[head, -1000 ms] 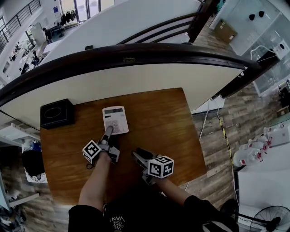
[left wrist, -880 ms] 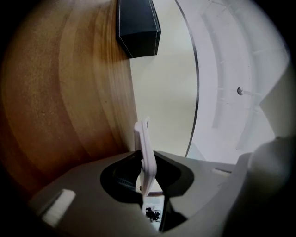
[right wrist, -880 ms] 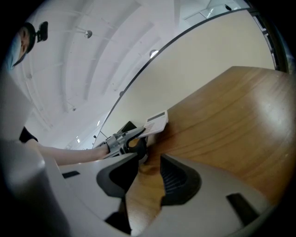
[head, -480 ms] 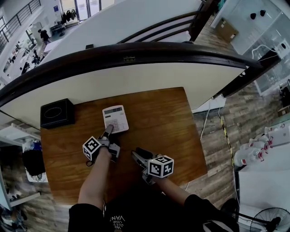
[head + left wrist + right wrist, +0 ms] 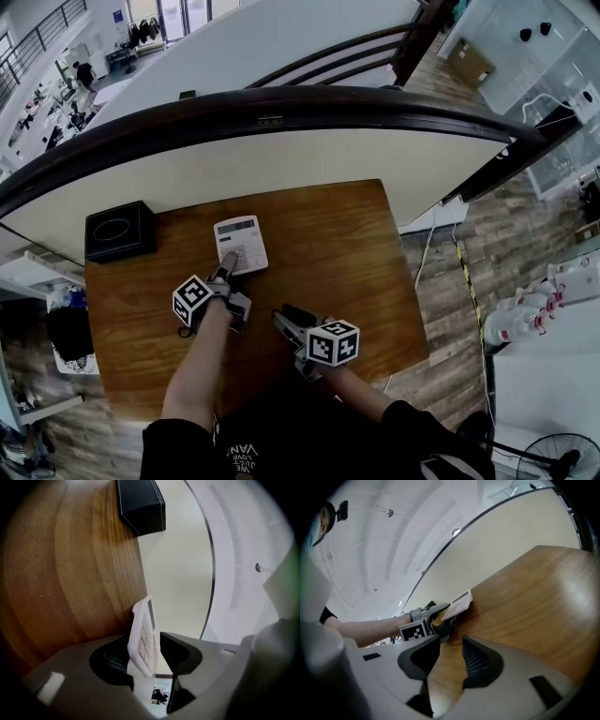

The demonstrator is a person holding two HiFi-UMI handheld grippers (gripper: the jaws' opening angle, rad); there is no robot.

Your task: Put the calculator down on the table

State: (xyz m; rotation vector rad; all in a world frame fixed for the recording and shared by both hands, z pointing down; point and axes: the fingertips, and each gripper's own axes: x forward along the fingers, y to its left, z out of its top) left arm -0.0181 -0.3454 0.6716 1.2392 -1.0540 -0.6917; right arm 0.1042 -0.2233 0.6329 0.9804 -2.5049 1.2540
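Observation:
A white calculator (image 5: 241, 246) lies near the far middle of the wooden table (image 5: 337, 253), keys up. My left gripper (image 5: 226, 269) reaches over the calculator's near edge. In the left gripper view the calculator (image 5: 143, 637) stands between the jaws. It leans against one pad, and a gap shows at the other as the jaws are opening. My right gripper (image 5: 287, 318) hovers open over the table nearer the front, with nothing between its fingers (image 5: 480, 660). From it I see the calculator (image 5: 457, 604) and the left gripper (image 5: 427, 618) ahead.
A black box (image 5: 117, 232) sits at the table's far left corner, also visible as the black box (image 5: 140, 503) in the left gripper view. A curved cream wall with a dark rail (image 5: 281, 108) runs behind the table. Bare wood lies to the calculator's right.
The left gripper and the calculator have shifted slightly toward the far edge. The right gripper has stayed where it was.

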